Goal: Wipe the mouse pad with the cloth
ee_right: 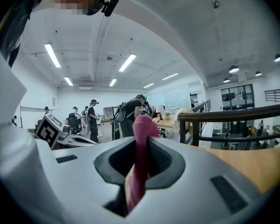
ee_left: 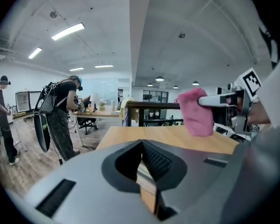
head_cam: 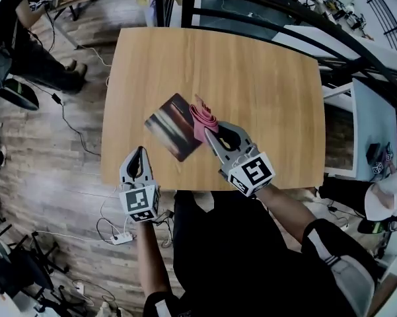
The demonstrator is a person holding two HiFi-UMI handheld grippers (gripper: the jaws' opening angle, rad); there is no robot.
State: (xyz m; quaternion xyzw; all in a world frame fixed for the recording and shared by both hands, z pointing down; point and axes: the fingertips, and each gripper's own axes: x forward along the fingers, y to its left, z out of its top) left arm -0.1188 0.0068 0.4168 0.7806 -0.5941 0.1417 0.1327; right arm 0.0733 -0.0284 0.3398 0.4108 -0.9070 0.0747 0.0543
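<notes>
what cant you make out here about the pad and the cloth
Head view: the right edge of the pad, under the cloth and right gripper.
Head view: the pad's print, too small and blurry.
Gripper views: no pad; the left gripper blocks the near table.
Right gripper view: the cloth's lower end, sunk between the jaws.

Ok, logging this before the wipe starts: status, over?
Right gripper shut on pink cloth, at the mouse pad right edge. Left gripper shut, empty, by the table near edge. No obstacle seen.
</notes>
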